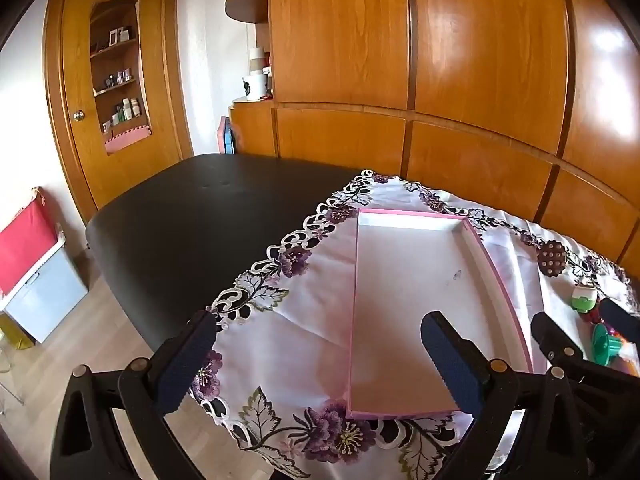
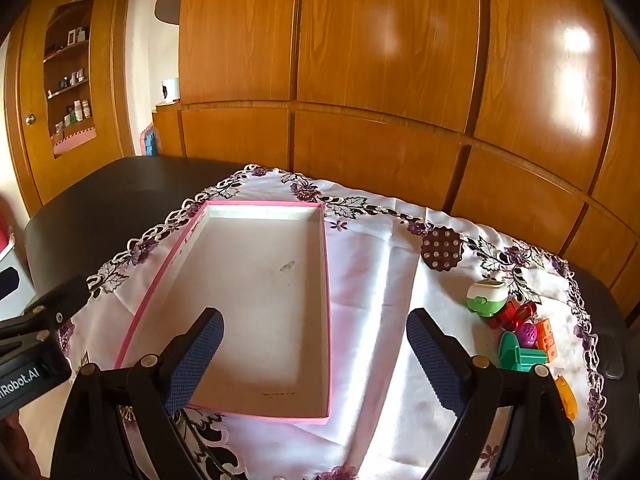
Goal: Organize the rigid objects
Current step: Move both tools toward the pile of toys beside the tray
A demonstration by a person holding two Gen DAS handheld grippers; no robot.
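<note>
Black counter (image 2: 100, 200) with a white flowered cloth (image 2: 380, 264) over its right part. Pink-rimmed box (image 2: 326, 280) lies empty mid-cloth. Small toys (image 2: 516, 332) clustered at the cloth's right edge, apart from the box. Left tongs (image 1: 320, 360) and right tongs (image 2: 316, 360) both wide apart — nothing between them.

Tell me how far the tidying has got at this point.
Nothing looks done: the pink-rimmed box lies empty on the embroidered cloth. Nothing is in hand: the left gripper and right gripper are both open and hold nothing. Left to do: the small toys clustered right of the box presumably go in.
</note>
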